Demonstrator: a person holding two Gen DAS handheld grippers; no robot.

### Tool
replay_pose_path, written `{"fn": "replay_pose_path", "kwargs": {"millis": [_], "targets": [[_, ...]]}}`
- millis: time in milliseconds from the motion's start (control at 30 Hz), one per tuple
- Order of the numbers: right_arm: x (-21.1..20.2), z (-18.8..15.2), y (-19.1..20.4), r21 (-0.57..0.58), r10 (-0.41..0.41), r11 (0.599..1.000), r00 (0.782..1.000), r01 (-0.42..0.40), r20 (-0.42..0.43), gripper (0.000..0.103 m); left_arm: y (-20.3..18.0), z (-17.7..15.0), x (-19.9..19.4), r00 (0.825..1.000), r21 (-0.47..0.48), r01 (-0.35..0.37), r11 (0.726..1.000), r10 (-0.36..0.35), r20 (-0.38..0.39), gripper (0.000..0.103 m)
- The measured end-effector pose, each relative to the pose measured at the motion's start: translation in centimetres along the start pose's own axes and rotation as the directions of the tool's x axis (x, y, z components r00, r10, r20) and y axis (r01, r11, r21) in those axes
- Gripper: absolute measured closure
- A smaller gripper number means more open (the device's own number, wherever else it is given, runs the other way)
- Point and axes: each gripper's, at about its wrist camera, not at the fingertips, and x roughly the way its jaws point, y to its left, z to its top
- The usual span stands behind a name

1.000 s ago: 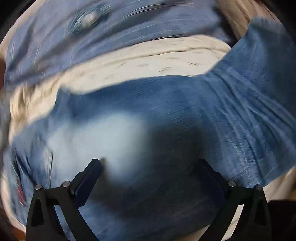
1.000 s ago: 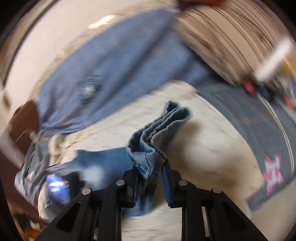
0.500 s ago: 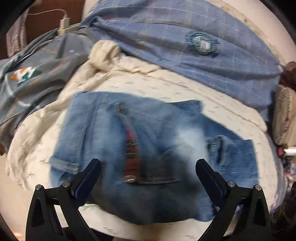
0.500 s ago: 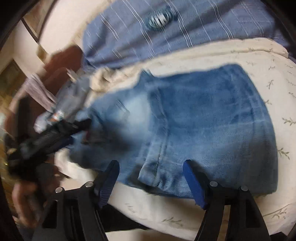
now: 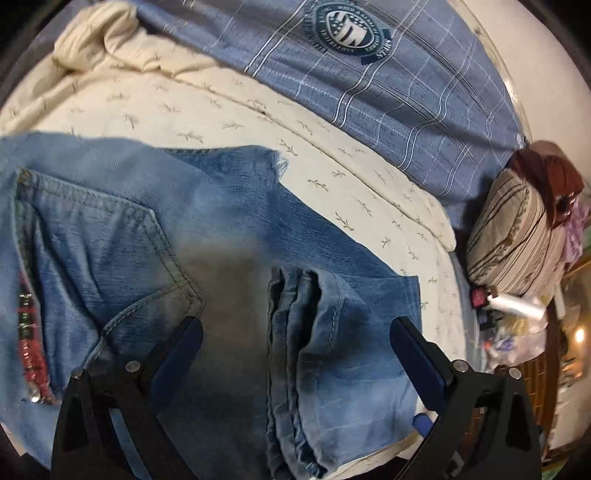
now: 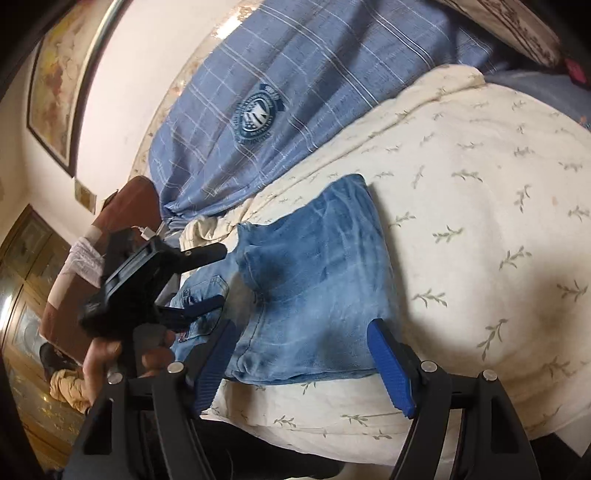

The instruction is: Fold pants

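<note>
Beyond both pairs of fingers lay a blue plaid blanket [image 5: 424, 92] bearing a round crest [image 5: 349, 31] whose ring of lettering was too small to read; nearer, a cream leaf-print bedcover [image 6: 480, 192] carried the folded jeans [image 5: 236, 236], flat, directly ahead of and partly between the fingers. The left gripper [image 5: 295, 332] stood spread wide over the denim, clamping nothing; the right gripper [image 6: 303, 354] was likewise apart, empty. Only the left view showed a striped pillow [image 5: 517, 236] right of the fingers; only the right view showed a framed picture [image 6: 55, 81] and the hand [image 6: 110, 350] holding the left gripper.
</note>
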Motion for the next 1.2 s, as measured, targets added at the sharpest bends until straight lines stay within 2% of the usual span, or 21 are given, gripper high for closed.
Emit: {"fn": "replay_pose_path", "kwargs": {"millis": [100,233,267,300,333,433,567,600,633,667,700,733,767,800,867,933,967,1033,1100,1167,1200], "targets": [[1.4,0.2,0.4,0.006,0.022,1.000,1.000,-0.022,-0.019,0.027,-0.2,0.2,1.4,0.996,-0.016,0.064,0.998,-0.065,-0.066,0.012],[1.6,0.4,0.7,0.000,0.037,0.999,0.999,-0.037,-0.024,0.027,-0.4,0.4,2.1,0.997,-0.023,0.035,0.999,-0.037,-0.071,0.015],[1.5,0.3,0.8,-0.003,0.035,0.999,0.999,-0.035,-0.023,0.027,-0.6,0.5,2.0,0.997,-0.015,0.029,0.999,-0.030,-0.066,0.033],[1.5,0.3,0.7,-0.005,0.034,0.999,0.999,-0.034,-0.024,0.027,-1.0,0.7,1.8,0.997,0.001,0.033,0.999,-0.033,-0.067,0.067],[1.5,0.2,0.7,-0.005,0.033,0.999,0.999,-0.033,-0.026,0.027,-1.2,0.8,2.1,0.997,0.011,0.020,1.000,-0.019,-0.080,0.074],[1.8,0.1,0.7,0.001,0.026,1.000,0.999,-0.026,-0.036,0.027,-1.2,1.0,3.1,0.994,0.017,-0.008,1.000,0.010,-0.105,0.074],[2.0,0.1,0.9,-0.004,0.021,1.000,0.999,-0.021,-0.037,0.027,-0.7,1.3,3.3,0.994,-0.005,0.004,1.000,-0.004,-0.110,0.076],[2.0,0.1,0.9,-0.005,0.020,1.000,0.999,-0.020,-0.038,0.027,-1.1,1.4,3.0,0.996,0.027,-0.021,0.999,0.023,-0.088,0.084],[2.1,0.1,0.9,-0.005,0.018,1.000,0.999,-0.018,-0.041,0.027,-1.7,1.4,2.8,0.997,0.064,-0.048,0.997,0.052,-0.063,0.087],[2.3,0.0,0.8,-0.003,0.019,1.000,0.999,-0.019,-0.044,0.027,-2.4,1.5,2.4,0.996,0.109,-0.083,0.991,0.087,-0.029,0.097],[2.3,0.0,0.8,-0.002,0.021,1.000,0.999,-0.021,-0.047,0.027,-3.4,1.5,1.7,0.990,0.164,-0.138,0.977,0.135,0.028,0.103],[2.4,0.0,0.9,-0.006,0.019,1.000,0.999,-0.019,-0.047,0.027,-4.8,1.4,0.7,0.969,0.234,-0.239,0.942,0.215,0.125,0.103],[2.4,0.0,1.0,-0.015,0.009,1.000,0.999,-0.010,-0.044,0.027,-5.7,1.2,0.1,0.946,0.281,-0.307,0.909,0.260,0.193,0.103],[2.5,0.0,1.1,-0.021,0.005,1.000,0.999,-0.006,-0.044,0.027,-6.3,1.1,0.2,0.936,0.322,-0.339,0.884,0.284,0.207,0.103],[2.5,0.0,0.9,-0.016,0.007,1.000,0.999,-0.008,-0.047,0.027,-5.6,1.1,1.7,0.958,0.321,-0.286,0.903,0.273,0.085,0.103],[2.4,0.2,0.9,-0.006,0.019,1.000,0.999,-0.019,-0.041,0.027,-4.7,0.7,1.9,0.963,0.292,-0.268,0.918,0.259,0.068,0.103],[2.2,0.2,0.9,-0.003,0.028,1.000,0.999,-0.028,-0.034,0.027,-4.2,0.4,1.6,0.974,0.263,-0.225,0.938,0.219,0.053,0.103],[1.8,0.2,0.9,-0.003,0.036,0.999,0.999,-0.036,-0.014,0.027,-4.3,0.2,1.1,0.985,0.236,-0.171,0.957,0.164,0.050,0.102],[1.7,0.3,0.7,0.005,0.038,0.999,0.999,-0.038,-0.011,0.027,-5.6,0.0,0.4,0.995,0.253,-0.082,0.964,0.065,0.074,0.102],[1.7,0.3,0.5,0.015,0.041,0.999,0.999,-0.041,-0.011,0.027,-6.4,0.1,0.0,0.998,0.263,0.040,0.964,-0.053,0.046,0.100],[1.8,0.3,0.6,0.014,0.040,0.999,0.999,-0.040,-0.011,0.027,-7.0,0.4,0.6,0.992,0.261,0.125,0.957,-0.130,0.000,0.091]]}}
